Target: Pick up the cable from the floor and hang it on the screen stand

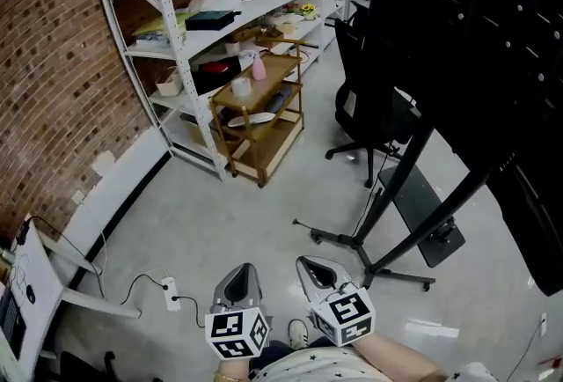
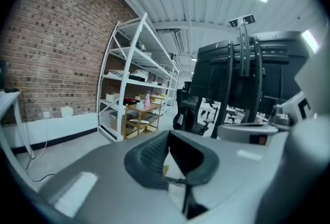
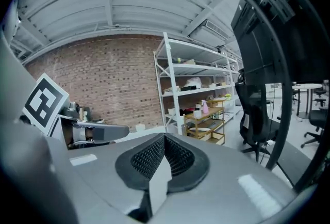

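View from a head camera looking steeply down at a grey floor in a workshop with a brick wall. 2 handheld grippers sit low in the frame, close to the person's body. The left gripper and the right gripper both have their jaws pressed fully together, with nothing between the pads. Each gripper's own view confirms this: the ribbed pads meet in a closed V on the left gripper and on the right gripper.

A thin dark cable curls on the floor at lower left, ending at a white power strip. This is probably the cable to pick up, though that is not certain. The black screen stand rises at right, well apart from the cable, and carries a large dark screen.

The pickup seems not yet begun. To do it well, the nearer left gripper should open its jaws before lowering. It should close on a free, raised loop of cable, not the plug end, then lift gently so the strip does not drag.
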Demonstrator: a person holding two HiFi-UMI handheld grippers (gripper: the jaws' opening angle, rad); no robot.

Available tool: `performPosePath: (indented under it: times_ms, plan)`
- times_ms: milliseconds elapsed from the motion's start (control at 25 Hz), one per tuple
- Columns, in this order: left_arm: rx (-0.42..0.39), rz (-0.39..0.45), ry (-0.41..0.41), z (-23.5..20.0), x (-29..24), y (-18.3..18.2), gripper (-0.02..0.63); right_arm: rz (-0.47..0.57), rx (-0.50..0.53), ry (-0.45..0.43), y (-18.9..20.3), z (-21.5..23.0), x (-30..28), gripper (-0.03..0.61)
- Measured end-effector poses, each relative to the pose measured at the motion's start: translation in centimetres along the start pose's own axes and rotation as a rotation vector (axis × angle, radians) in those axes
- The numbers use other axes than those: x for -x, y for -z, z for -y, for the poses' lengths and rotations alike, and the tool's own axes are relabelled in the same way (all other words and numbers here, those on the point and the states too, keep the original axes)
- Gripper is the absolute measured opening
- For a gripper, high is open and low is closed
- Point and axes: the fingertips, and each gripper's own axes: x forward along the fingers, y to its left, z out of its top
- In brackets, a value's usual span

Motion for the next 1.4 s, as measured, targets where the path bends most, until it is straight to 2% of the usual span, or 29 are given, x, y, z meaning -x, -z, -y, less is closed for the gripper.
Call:
performPosePath:
  times_ms: [200, 520, 760, 920, 1160, 1240, 1400]
  plan:
    - [-0.058, -0.044, 0.072, 2.4, -8.7, -1.2, 0.008, -0.030, -0.077, 0.121, 0.7, 8.4, -2.9, -0.002]
    - [-0.134, -0.180, 0.278, 6.3, -21.3, 0.8, 0.008, -0.098, -0.188, 0.327, 3.2, 18.7, -7.0, -0.002]
    - [-0.262, -0.218, 0.437, 8.0, -33.1, 0.0, 0.008, -0.147, -0.266, 0.491, 4.9, 27.2, -12.7, -0.002]
    - [-0.276, -0.289, 0.544, 9.3, -41.5, 1.7, 0.008, -0.175, -0.333, 0.634, 7.0, 34.1, -16.3, -0.002]
    - [-0.289, -0.383, 0.630, 12.2, -52.2, 7.6, 0.008, -0.211, -0.479, 0.836, 14.8, 43.3, -19.0, 0.000]
    - [-0.295, -0.399, 0.662, 13.4, -54.8, 10.6, 0.008, -0.232, -0.506, 0.894, 18.4, 46.1, -19.7, 0.052]
    - [-0.307, -0.399, 0.723, 15.3, -59.5, 17.3, 0.008, -0.273, -0.584, 1.053, 26.7, 51.5, -20.4, 0.067]
